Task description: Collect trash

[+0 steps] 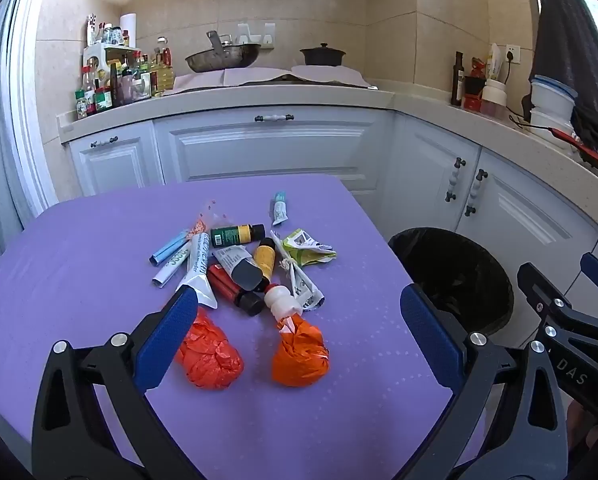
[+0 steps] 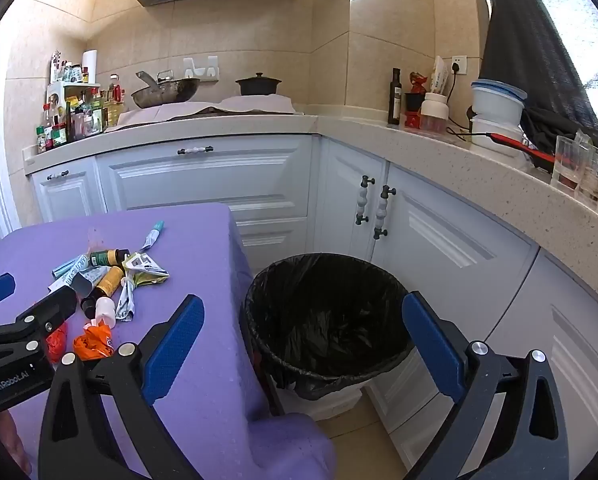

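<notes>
Both grippers sit lowest in my views, jaws spread wide with nothing between them. From the left wrist camera, my left gripper [image 1: 299, 320] hangs over the purple table [image 1: 79, 280], tipped forward and down toward the pile; from the right wrist camera, my right gripper [image 2: 303, 344] hovers past the table's edge, aimed down at the bin [image 2: 327, 320]

Just beyond the left fingers lie two orange bags [image 1: 209, 354], one partly behind the left pad, the other [image 1: 301, 354] beside it. A white bottle [image 1: 281, 300] touches that second bag. Farther on, tubes, small bottles and a green wrapper [image 1: 309, 246] overlap in a heap, and one small tube [image 1: 279, 209] lies apart, farthest out

Nothing is collected yet, as far as I can judge; the liner looks empty

My worries: closing on a soft bag could squeeze it flat and let it slip, the white bottle could roll if nudged, and reaching into the heap could drag neighbours toward the table edge. Working both hands close together, I could also knock one gripper against the other
</notes>
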A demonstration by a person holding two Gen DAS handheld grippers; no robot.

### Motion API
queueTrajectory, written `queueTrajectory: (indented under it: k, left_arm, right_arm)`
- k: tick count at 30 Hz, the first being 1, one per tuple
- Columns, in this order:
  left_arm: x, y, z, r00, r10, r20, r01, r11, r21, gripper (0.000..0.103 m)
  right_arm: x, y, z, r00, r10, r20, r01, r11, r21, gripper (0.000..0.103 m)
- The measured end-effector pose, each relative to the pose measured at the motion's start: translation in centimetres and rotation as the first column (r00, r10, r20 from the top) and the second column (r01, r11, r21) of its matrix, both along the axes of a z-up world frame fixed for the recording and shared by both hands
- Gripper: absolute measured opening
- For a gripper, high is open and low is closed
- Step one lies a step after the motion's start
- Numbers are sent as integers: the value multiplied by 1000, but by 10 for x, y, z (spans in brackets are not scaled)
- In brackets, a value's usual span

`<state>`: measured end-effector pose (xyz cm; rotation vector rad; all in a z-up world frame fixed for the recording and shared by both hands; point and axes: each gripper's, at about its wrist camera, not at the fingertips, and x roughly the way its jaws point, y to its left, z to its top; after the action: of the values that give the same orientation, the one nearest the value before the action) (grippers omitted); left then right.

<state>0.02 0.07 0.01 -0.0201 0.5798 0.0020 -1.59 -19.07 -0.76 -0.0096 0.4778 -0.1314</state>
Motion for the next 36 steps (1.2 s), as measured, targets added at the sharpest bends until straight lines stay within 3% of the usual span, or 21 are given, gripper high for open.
queueTrajectory:
  k: [9, 11, 36]
  left_arm:
    - [-8, 19, 5, 999, 7, 33, -6, 1000, -23, 99]
    - [-7, 2, 8, 1000, 8, 25, -8, 1000, 3, 99]
    - [-13, 2, 7, 1000, 10, 21, -10, 1000, 3, 99]
  right_arm:
    - [-2, 0, 2, 1000, -2, 2, 2, 1000, -4, 97]
    - [-5, -1, 3, 1000, -1, 5, 1, 1000, -1, 97]
    - [-5, 1, 5, 1000, -1, 15, 1, 1000, -1, 97]
